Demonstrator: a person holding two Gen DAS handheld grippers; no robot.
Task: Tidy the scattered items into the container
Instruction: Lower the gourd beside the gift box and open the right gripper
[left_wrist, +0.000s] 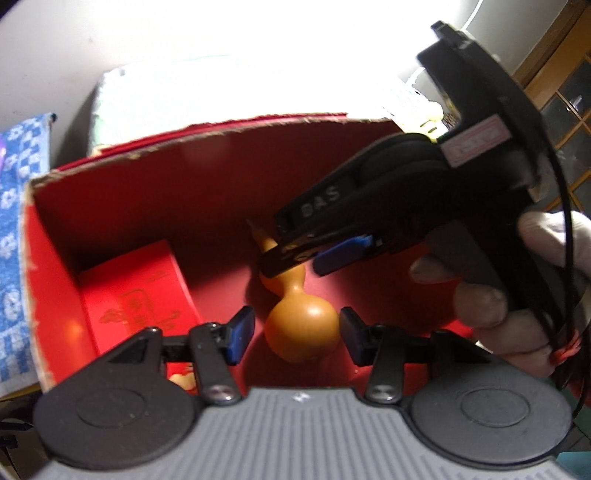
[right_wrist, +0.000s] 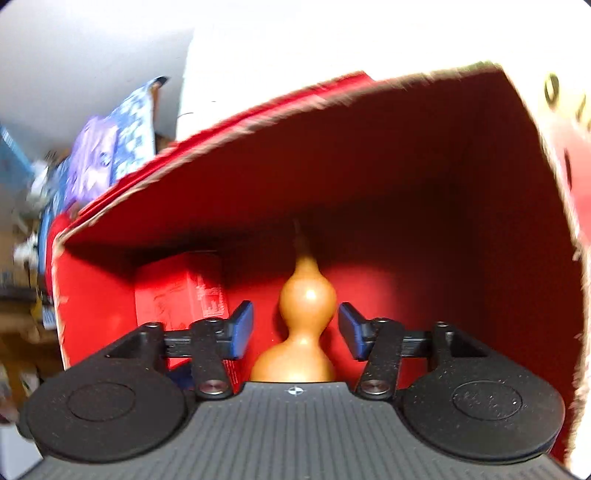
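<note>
An orange-brown gourd (left_wrist: 303, 325) lies on the floor of the red cardboard box (left_wrist: 147, 192), stem toward the far wall. My left gripper (left_wrist: 295, 334) hovers open over the box's near side, the gourd's big bulb showing between its blue pads. My right gripper (left_wrist: 293, 266) reaches in from the right, held by a hand (left_wrist: 480, 302), its fingers open on either side of the gourd's neck. In the right wrist view the gourd (right_wrist: 306, 299) stands between the parted pads of the right gripper (right_wrist: 295, 328) inside the box (right_wrist: 406, 166), with a gap on the left side.
A small red carton (left_wrist: 136, 295) (right_wrist: 177, 291) rests in the box's left corner. A small orange piece (left_wrist: 183, 380) peeks out under my left finger. A blue patterned towel (left_wrist: 14, 221) lies left of the box; a wooden cabinet (left_wrist: 569, 110) stands at far right.
</note>
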